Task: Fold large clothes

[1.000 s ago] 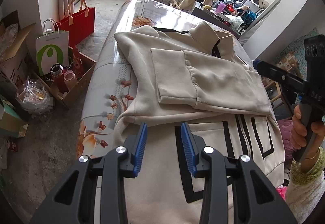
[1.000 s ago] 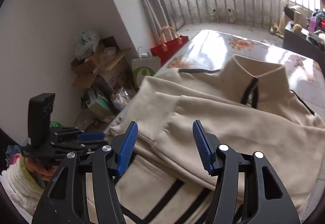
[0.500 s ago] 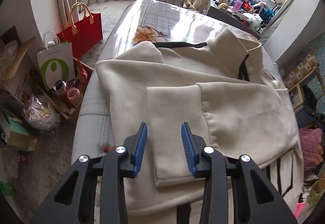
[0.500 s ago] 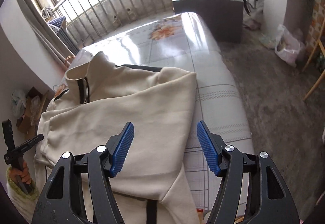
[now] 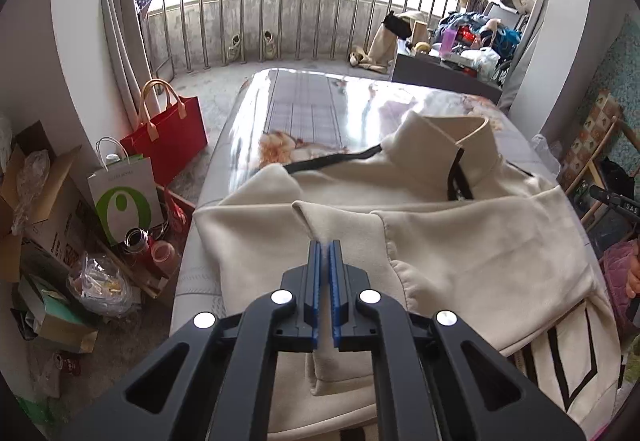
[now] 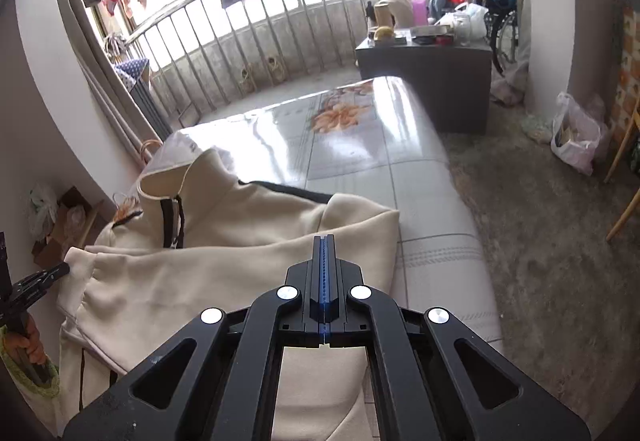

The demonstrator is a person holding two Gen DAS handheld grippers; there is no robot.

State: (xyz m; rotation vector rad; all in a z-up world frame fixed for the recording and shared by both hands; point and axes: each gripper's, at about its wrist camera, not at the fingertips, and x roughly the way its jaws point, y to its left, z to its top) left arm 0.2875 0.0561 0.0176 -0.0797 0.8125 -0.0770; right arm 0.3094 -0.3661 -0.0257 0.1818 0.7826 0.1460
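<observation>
Left tool (image 5: 324, 247) pinched on cream jacket (image 5: 460, 241) fold.

One cream jacket (image 5: 460, 241), two paper bags: one red (image 5: 172, 133), one white (image 5: 124, 201).

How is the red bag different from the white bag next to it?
The red bag is wider and has tan handles; the white bag is narrower, with thin white handles and a green oval on it. The red bag stands farther back. Both stand upright on the floor.

Cream jacket (image 5: 460, 237) w/ black trim, floral tablecloth (image 5: 304, 113), red bag (image 5: 168, 133).
</observation>
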